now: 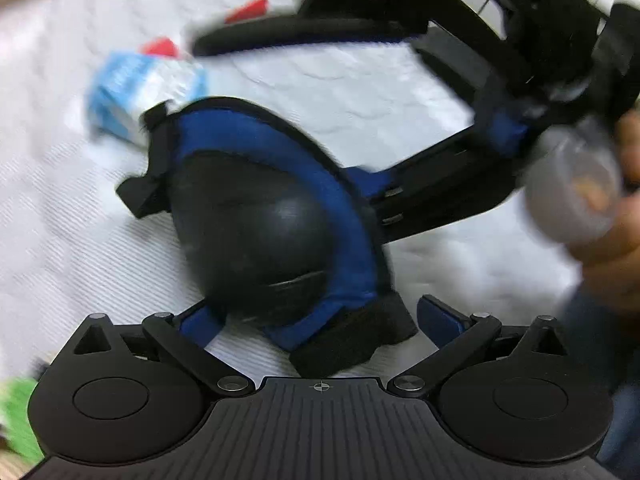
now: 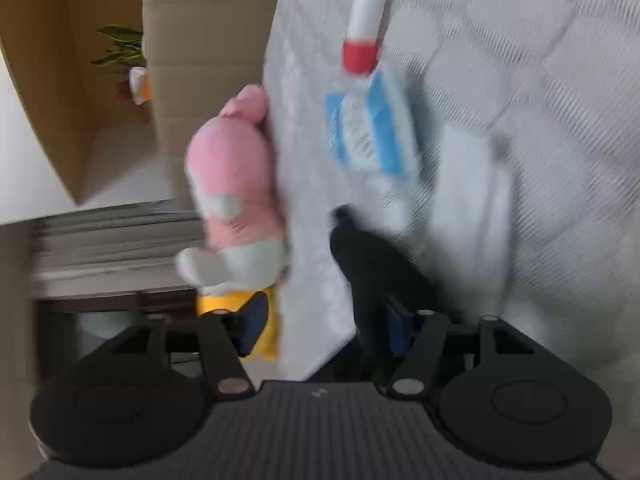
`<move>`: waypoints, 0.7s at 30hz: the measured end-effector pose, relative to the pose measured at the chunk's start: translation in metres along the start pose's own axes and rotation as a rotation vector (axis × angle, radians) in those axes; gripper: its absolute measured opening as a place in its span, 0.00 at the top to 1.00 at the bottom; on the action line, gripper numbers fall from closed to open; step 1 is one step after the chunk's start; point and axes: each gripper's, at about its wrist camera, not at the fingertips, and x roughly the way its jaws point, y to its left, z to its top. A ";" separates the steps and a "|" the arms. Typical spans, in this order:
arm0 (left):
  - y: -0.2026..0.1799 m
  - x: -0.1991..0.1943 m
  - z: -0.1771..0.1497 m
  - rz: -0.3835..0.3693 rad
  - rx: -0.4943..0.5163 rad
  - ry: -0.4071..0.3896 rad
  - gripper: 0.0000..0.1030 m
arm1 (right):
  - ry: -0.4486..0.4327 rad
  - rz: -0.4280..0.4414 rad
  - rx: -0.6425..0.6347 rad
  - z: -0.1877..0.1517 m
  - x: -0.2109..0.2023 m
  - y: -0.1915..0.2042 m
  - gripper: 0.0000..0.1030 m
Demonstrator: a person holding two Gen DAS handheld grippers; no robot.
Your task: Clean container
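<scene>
A small clear round container (image 1: 572, 188) is in a hand at the right edge of the left wrist view; its contents are blurred. My left gripper (image 1: 320, 320) stands wide open over a black and blue knee pad (image 1: 260, 216) on the white quilted cover, with the pad's lower end between its fingers and untouched. My right gripper's fingers (image 1: 320, 28) reach in from the upper right, spread apart above the knee pad with nothing between them. In its own view my right gripper (image 2: 324, 328) is open over the cover's edge. A blurred black shape (image 2: 372, 264) lies just ahead of it.
A blue and white packet (image 1: 140, 88) (image 2: 368, 128) and a red and white tube (image 2: 366, 12) lie on the quilted cover (image 1: 380, 92). A white tissue (image 2: 472, 184) lies near them. A pink plush toy (image 2: 232, 184) sits at the cover's edge, with a cardboard box (image 2: 52, 92) beyond it.
</scene>
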 end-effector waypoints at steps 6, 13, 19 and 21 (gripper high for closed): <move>0.027 -0.027 -0.019 0.135 -0.198 0.116 0.00 | 0.113 -0.088 -0.081 -0.010 0.034 0.005 0.37; 0.041 -0.028 -0.012 0.175 -0.249 0.093 0.00 | -0.139 -0.338 -0.467 -0.020 0.017 0.057 0.32; 0.009 0.007 -0.012 0.230 0.064 0.185 0.00 | -0.226 -0.661 -0.410 -0.004 0.010 0.027 0.30; 0.000 0.014 -0.012 0.254 0.179 0.184 0.00 | -0.194 -0.589 -0.359 0.002 0.019 0.021 0.30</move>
